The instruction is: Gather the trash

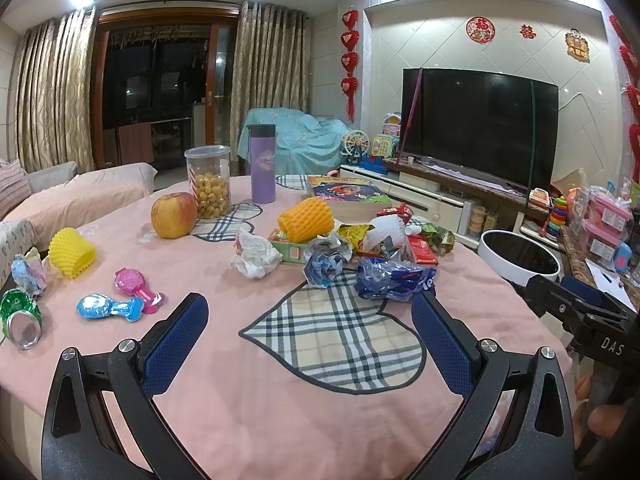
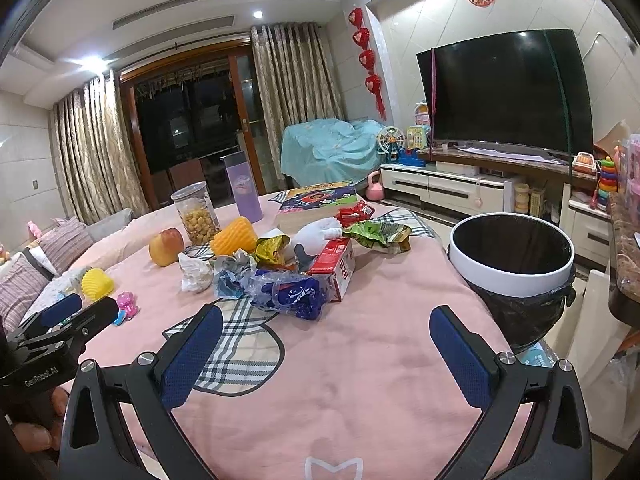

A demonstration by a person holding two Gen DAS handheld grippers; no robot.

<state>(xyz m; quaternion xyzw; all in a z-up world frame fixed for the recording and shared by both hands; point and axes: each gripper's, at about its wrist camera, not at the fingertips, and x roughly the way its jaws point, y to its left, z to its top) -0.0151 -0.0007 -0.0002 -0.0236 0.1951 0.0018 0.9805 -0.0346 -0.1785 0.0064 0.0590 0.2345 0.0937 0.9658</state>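
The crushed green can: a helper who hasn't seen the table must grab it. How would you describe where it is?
Start from the pink tablecloth and go to its far left edge, past the yellow foam sleeve. The crushed green can lies there on its side, silver end showing, the only metal piece.

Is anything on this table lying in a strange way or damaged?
Yes. A green can lies crushed on its side near the table's left edge, open end showing. A heap of crumpled wrappers clutters the middle. Apple and snack jar look intact.
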